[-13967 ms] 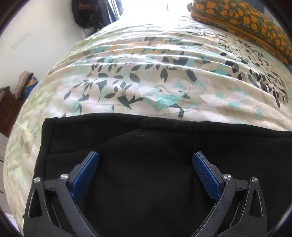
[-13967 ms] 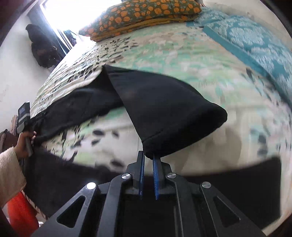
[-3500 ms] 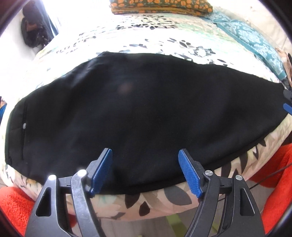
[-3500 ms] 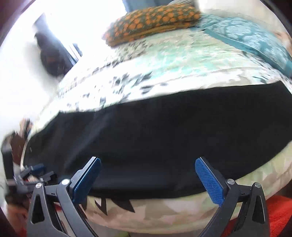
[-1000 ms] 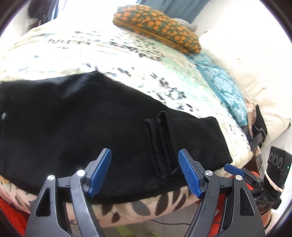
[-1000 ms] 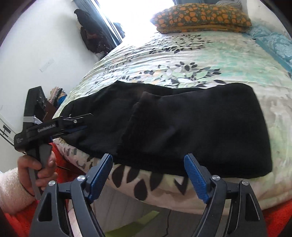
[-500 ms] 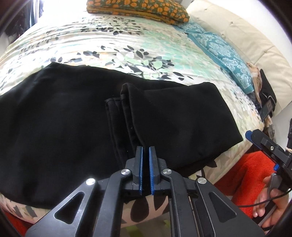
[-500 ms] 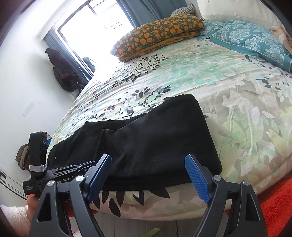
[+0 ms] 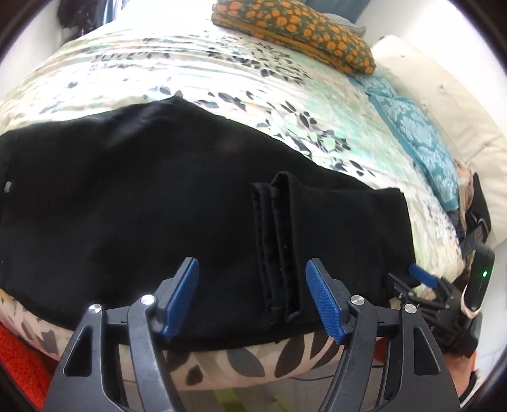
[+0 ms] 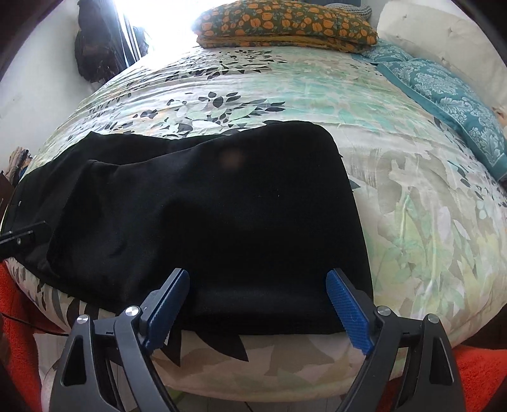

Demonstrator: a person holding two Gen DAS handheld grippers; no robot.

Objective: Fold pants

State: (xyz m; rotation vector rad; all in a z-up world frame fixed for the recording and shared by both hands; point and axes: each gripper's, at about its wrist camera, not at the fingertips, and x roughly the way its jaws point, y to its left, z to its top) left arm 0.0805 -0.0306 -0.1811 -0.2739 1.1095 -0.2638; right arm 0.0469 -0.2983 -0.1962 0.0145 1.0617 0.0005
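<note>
Black pants [image 9: 133, 190] lie across the near edge of a bed's leaf-print cover [image 9: 221, 69], one end folded back over the rest. Only the left wrist view shows the stacked hems [image 9: 279, 247] of that folded end, running as ridges down the lower centre of the frame; in the right wrist view the same pants [image 10: 221, 215] read as one dark, nearly featureless slab, with a pale blur on the lens at upper centre. The left gripper [image 9: 252, 296] hovers over the near edge with its jaws apart, hems between them but not pinched. The right gripper [image 10: 258, 309] also has its jaws apart, above the folded end's near edge. At lower right of the left view, part of the right gripper [image 9: 421, 279] is cut off by the frame. An orange-patterned pillow [image 10: 285, 25] sits at top, a teal one [image 10: 450, 92] at right.
</note>
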